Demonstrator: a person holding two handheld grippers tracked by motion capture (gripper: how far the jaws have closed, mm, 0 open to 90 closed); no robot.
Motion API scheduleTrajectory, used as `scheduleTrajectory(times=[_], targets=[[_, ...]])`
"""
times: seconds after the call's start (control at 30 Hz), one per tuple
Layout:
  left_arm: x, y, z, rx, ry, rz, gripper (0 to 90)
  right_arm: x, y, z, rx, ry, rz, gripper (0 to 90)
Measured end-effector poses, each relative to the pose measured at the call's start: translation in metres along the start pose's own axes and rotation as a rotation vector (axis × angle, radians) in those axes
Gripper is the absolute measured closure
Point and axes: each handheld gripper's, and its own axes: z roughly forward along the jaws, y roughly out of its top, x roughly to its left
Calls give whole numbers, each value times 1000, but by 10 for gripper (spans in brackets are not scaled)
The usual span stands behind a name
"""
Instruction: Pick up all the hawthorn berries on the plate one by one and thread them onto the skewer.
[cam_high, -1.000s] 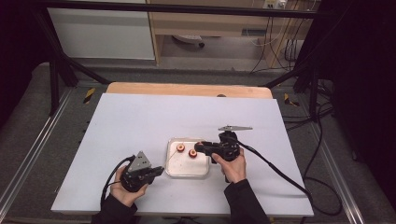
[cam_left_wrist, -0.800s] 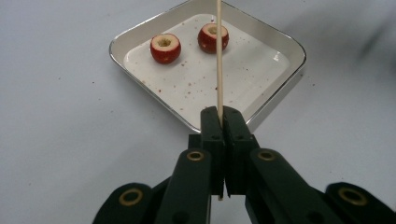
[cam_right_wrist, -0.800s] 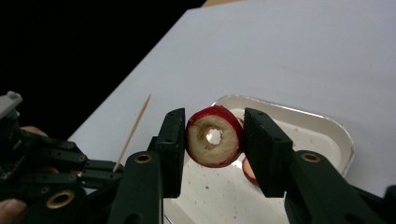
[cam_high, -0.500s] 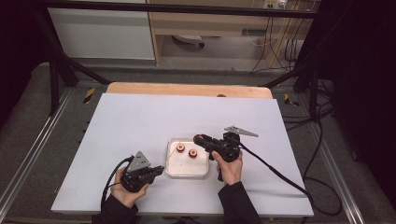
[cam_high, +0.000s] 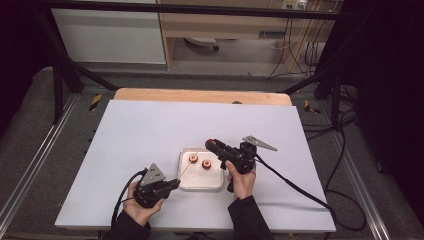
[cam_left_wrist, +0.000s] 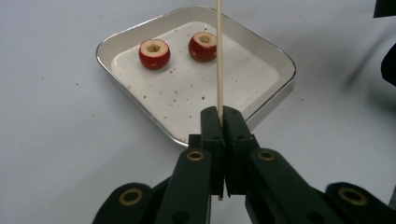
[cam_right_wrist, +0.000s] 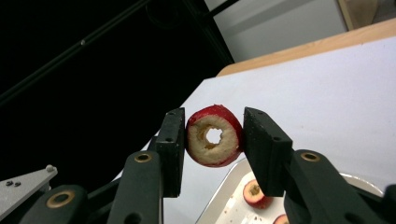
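Two fruit pieces lie in the tray. We clamp a wooden skewer in our left gripper; our right gripper grasps a cored fruit ring.

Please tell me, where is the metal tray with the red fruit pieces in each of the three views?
High view: the tray lies near the centre, between both hands.
Left gripper view: upper middle, beyond the claw.
Right gripper view: bottom right corner.
Shared landmark: the two fruit pieces lying inside it.
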Motion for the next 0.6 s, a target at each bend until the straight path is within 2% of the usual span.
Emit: scheduleTrajectory(times=[0.13, 0.3, 0.6], targets=[[-4, 2, 3, -3, -10, -11, 884, 1, -1, 0, -32, 5, 1, 610], [-7, 5, 5, -16, -18, -29, 884, 1, -3, 1, -46, 10, -4, 610], [-11, 8, 11, -47, -18, -69, 884, 2, -4, 2, -101, 29, 3, 610]])
